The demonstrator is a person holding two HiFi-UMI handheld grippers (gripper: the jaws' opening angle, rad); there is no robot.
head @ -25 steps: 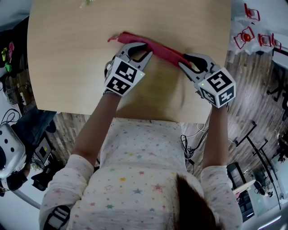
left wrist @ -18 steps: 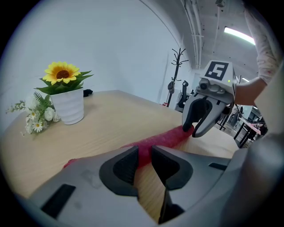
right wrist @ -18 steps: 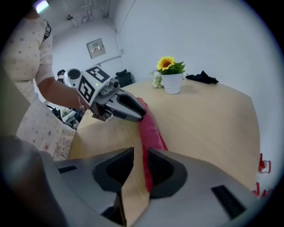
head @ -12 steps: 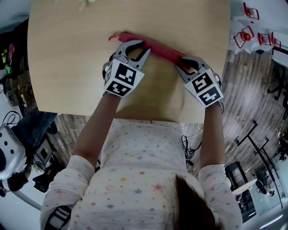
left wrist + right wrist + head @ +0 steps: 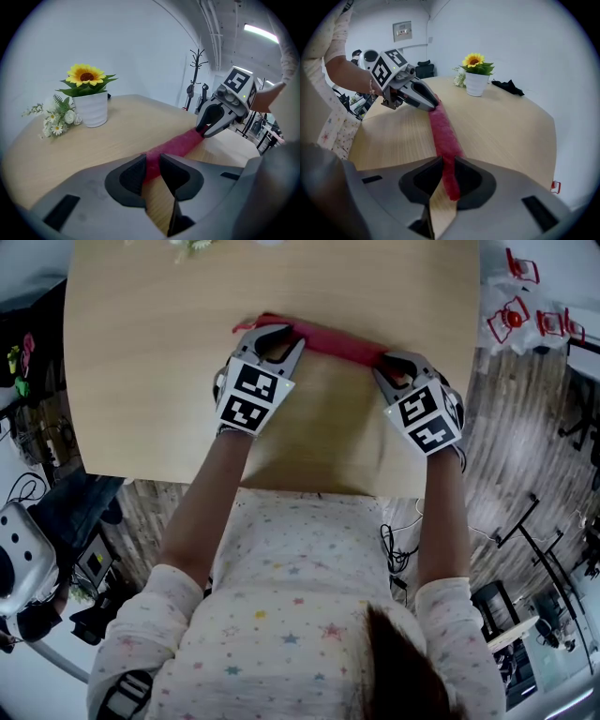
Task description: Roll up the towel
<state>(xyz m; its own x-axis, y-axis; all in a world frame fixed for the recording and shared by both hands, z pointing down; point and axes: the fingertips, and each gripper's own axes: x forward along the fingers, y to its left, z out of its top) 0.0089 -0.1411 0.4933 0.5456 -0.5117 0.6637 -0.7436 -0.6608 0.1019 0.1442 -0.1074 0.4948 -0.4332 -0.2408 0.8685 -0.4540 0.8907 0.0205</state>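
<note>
The red towel [image 5: 330, 341] lies as a narrow roll across the far part of the wooden table [image 5: 141, 381]. My left gripper [image 5: 275, 337] is shut on the roll's left end, and the towel [image 5: 174, 144] runs out from between its jaws. My right gripper [image 5: 395, 367] is shut on the right end; there the towel [image 5: 443, 133] stretches away toward the left gripper [image 5: 424, 99]. From the left gripper view, the right gripper [image 5: 211, 126] pinches the far end.
A white pot with a sunflower [image 5: 89, 101] and small white flowers [image 5: 55, 119] stands at the table's far edge. A dark object [image 5: 508, 86] lies beyond the pot. Red chairs [image 5: 525, 306] stand on the floor to the right.
Both grippers have moved away from me across the table, and the towel roll has gone with them and now lies more level. The right gripper has drawn closer to the left.
</note>
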